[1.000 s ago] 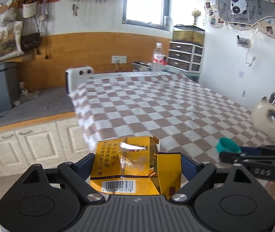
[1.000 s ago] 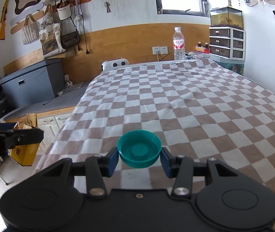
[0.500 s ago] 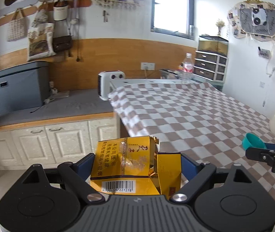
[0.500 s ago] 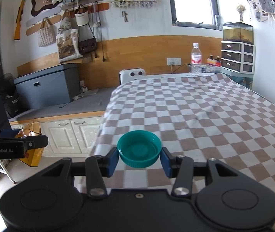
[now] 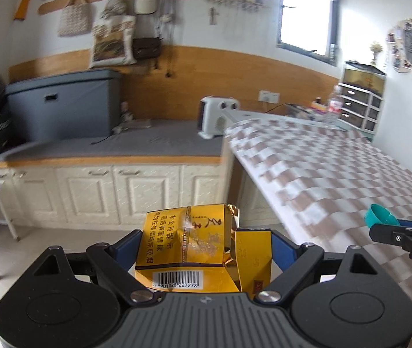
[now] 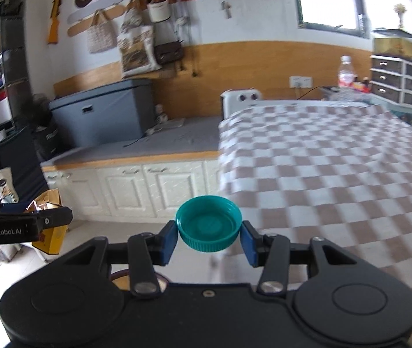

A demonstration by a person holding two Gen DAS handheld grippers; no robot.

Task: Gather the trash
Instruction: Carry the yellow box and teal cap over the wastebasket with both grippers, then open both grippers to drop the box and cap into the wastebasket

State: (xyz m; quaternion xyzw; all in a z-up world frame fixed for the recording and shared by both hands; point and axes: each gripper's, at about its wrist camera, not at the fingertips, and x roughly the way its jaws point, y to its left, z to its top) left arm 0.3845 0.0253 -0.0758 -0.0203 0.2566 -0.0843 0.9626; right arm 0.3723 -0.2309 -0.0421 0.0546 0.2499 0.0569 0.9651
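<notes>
Already gathered, by the look of it: two pieces of trash lifted and held in the air. In the left wrist view, left gripper (image 5: 204, 249) clenched on a crumpled yellow cigarette pack (image 5: 197, 249), blue fingers (image 5: 126, 248) pressed against its two sides, barcode end toward the camera. In the right wrist view, right gripper (image 6: 208, 239) closed on a teal bottle cap (image 6: 208, 227), open side up, pinched at its ribbed rim between the blue pads. Both held out past the edge of the checkered cloth (image 6: 336, 168), near the white cabinets (image 5: 90, 191) with the grey-topped counter (image 5: 153, 142) above; tiled floor below. No bin, bag or other receptacle to be made out in either view, so the drop-off still ahead, probably the greater part of what remains: carrying both items to a container and releasing them there. No further litter on the visible stretch of the cloth, only a water bottle (image 6: 346, 69) standing upright at its far end, near the drawers; impossible to say whether that counts as trash. Background blurred in both views, so small scraps could go unseen.
</notes>
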